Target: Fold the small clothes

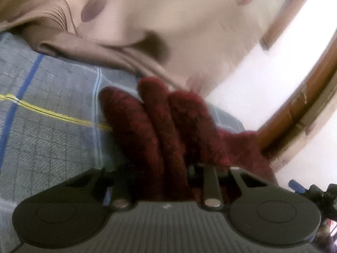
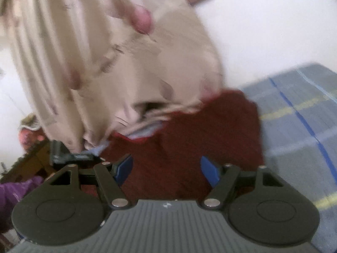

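A dark red fuzzy garment (image 1: 147,122) lies on a grey-blue checked bed cover (image 1: 52,105). In the left wrist view it is bunched into thick folds that run out from between the jaws of my left gripper (image 1: 168,175), which is shut on it; the cloth hides the fingertips. In the right wrist view the same garment (image 2: 189,130) spreads flat under my right gripper (image 2: 167,168). The blue pads (image 2: 124,168) of that gripper stand wide apart above the cloth and press on nothing.
A beige patterned cloth (image 1: 168,21) hangs and bunches just behind the garment, also in the right wrist view (image 2: 105,52). A brown wooden frame (image 1: 294,109) and white wall lie to the right. The bed cover (image 2: 299,116) extends right; purple cloth (image 2: 16,189) at far left.
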`<state>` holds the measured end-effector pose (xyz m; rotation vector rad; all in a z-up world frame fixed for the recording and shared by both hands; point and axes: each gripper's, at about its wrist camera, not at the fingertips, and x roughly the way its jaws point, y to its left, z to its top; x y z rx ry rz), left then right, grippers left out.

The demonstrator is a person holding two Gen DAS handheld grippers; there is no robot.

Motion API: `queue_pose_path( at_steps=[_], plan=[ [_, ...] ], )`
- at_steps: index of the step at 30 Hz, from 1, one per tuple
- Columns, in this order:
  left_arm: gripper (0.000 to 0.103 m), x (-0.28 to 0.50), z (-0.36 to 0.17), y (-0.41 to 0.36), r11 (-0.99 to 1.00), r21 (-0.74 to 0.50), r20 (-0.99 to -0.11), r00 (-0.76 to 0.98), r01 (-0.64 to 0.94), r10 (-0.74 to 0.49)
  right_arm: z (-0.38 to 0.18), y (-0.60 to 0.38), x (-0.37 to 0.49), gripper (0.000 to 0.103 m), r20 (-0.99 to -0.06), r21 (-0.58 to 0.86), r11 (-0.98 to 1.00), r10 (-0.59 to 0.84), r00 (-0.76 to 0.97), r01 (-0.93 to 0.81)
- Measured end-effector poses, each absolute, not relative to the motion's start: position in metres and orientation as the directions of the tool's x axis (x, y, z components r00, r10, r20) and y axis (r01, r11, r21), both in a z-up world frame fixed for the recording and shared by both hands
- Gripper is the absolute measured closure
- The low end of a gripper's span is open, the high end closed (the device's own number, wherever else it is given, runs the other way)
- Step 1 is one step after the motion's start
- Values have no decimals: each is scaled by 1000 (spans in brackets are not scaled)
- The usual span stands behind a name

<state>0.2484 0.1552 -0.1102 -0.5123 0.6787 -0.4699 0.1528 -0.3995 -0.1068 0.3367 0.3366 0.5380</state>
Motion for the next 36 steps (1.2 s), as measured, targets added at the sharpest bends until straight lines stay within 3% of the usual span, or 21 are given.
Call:
queue_pose_path(
  at_steps=[5,6,7,9,15,22,23,28,32,35,36],
  plan=[
    [79,238,-72,134,803,-550,-481,700,228,-528,-91,-357,185,33,-244,399,750,642,727,-528],
    [79,235,-63,128,812,-536,-486,701,232,-522,-91,-346,198,40,-277,410,747,648,709,-523],
    [79,233,-55,121,816,-528,-490,700,237,-520,-92,-336,210,60,-314,422,744,656,687,-518],
    [80,228,-39,101,833,-497,-510,696,243,-506,-97,-317,233,75,-352,448,730,675,649,-516],
    [80,213,-30,51,811,-535,-520,665,236,-536,-123,-288,290,76,-431,566,720,674,599,-402],
    [79,194,-41,-10,808,-491,-483,670,325,-563,-114,-370,219,75,-220,742,621,584,782,-254],
    [79,192,-43,-17,813,-475,-479,676,335,-559,-113,-383,204,74,-186,767,587,589,786,-258],
    [77,167,-57,-46,857,-338,-448,734,389,-510,-108,-405,173,40,-83,877,382,718,691,-292],
    [75,159,-64,-62,877,-240,-436,761,416,-480,-94,-396,190,35,-230,840,493,701,675,-226],
    [73,155,-67,-74,880,-178,-437,766,440,-471,-84,-387,211,30,-246,824,511,713,657,-245],
    [72,154,-68,-78,882,-161,-436,769,444,-467,-78,-381,218,21,-280,804,543,705,651,-243]
  ],
)
